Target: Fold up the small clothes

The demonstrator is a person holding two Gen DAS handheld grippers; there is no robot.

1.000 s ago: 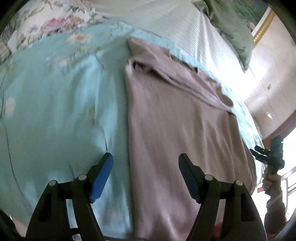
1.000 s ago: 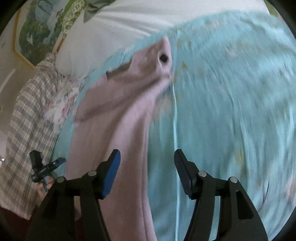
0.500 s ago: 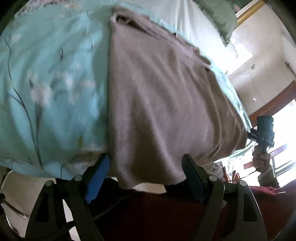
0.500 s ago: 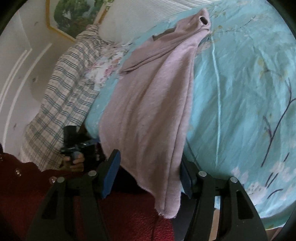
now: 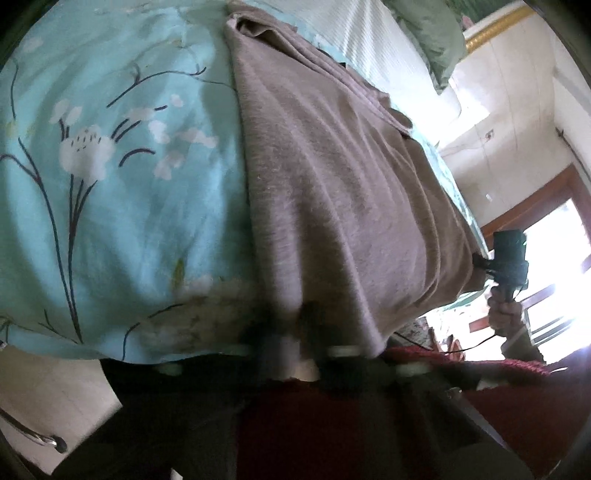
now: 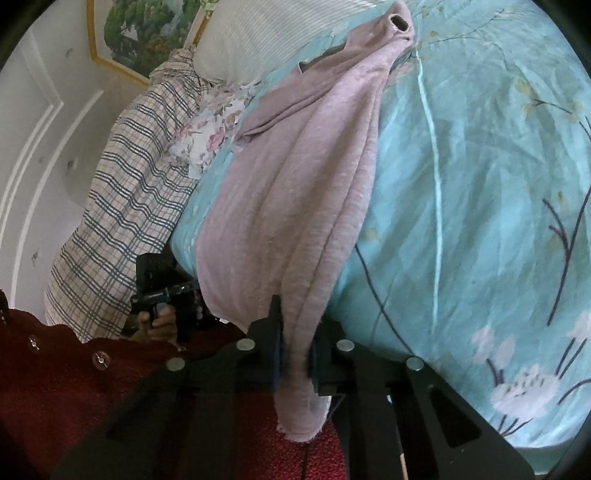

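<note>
- I see the bed (image 6: 480, 184) under a turquoise cover with white flowers and dark stems; it fills most of both views.
- The garment (image 5: 332, 184), a mauve knit piece, lies lengthwise on the cover, its near hem hanging over the bed's edge towards me. Its far end bunches into folds, and one sleeve (image 6: 399, 22) shows an open cuff.
- A checked cloth (image 6: 122, 206) drapes at the bed's side, next to a floral cloth (image 6: 210, 136).
- A striped pillow (image 6: 266, 33) sits beyond the garment; a green pillow (image 5: 436, 37) shows in the left view.
- My right tool (image 6: 295, 354) pinches the garment's hem corner, fabric pressed between both fingers and a tail hanging below them.
- My left tool (image 5: 291, 332) is blurred at the hem's other corner; its fingers look drawn close together with cloth around them, but I cannot tell for sure whether it grips.
- Each view catches the other tool's handle with a hand around it, beside the garment's edge.
</note>
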